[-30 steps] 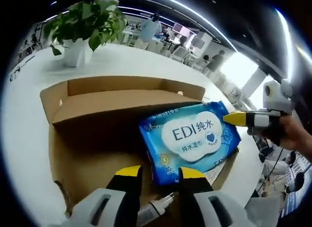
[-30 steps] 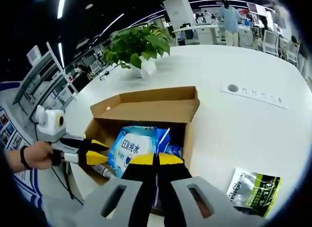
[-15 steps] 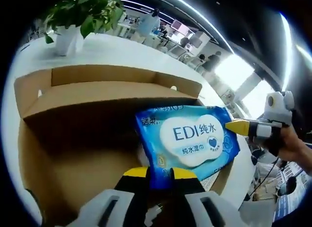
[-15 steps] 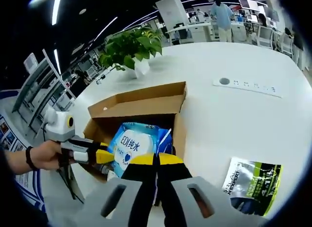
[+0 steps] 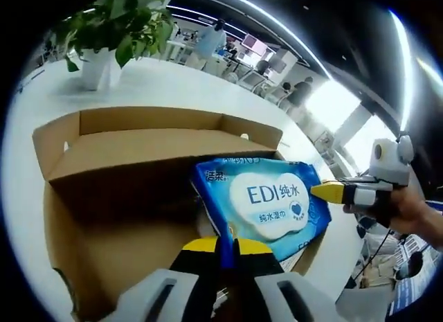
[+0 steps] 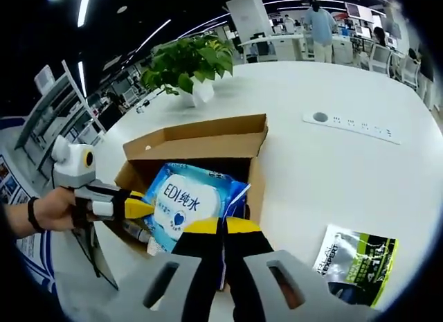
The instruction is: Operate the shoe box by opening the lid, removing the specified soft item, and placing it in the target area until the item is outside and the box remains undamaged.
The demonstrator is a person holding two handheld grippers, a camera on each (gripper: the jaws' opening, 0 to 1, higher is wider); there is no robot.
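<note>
Two grippers of mine meet at one blue plastic pack of wet wipes [image 5: 266, 201], which sits tilted up over the open brown cardboard shoe box [image 5: 131, 190]. My left gripper [image 5: 226, 246] has its yellow-tipped jaws pressed together on the pack's near edge; in the right gripper view that same tool [image 6: 142, 208] comes in from the left, held in my hand [image 6: 52, 210], its tip against the pack's [image 6: 183, 204] left side. My right gripper [image 6: 221, 226] is clamped, jaws together, on the pack's lower corner at the box's [image 6: 208, 138] right wall — in the left gripper view its yellow tip [image 5: 330, 192] touches the pack's right edge.

The box's lid flap stands back on the far side, so the top is open, and the pack's upper half rises above the rim while its lower edge is still within the walls. The cardboard floor to the left of the pack is bare. A small tube-like object lies low in the box near the left tool; I cannot tell what it is.

The box rests on a smooth white table [image 6: 332, 170] with plenty of free surface to its right. There lie a green-and-black glossy packet [image 6: 356, 263] near my side and a flat white strip with a round socket [image 6: 353, 126] farther off. A leafy green plant in a white pot [image 6: 190, 69] stands beyond the box. Office desks and people fill the background.
</note>
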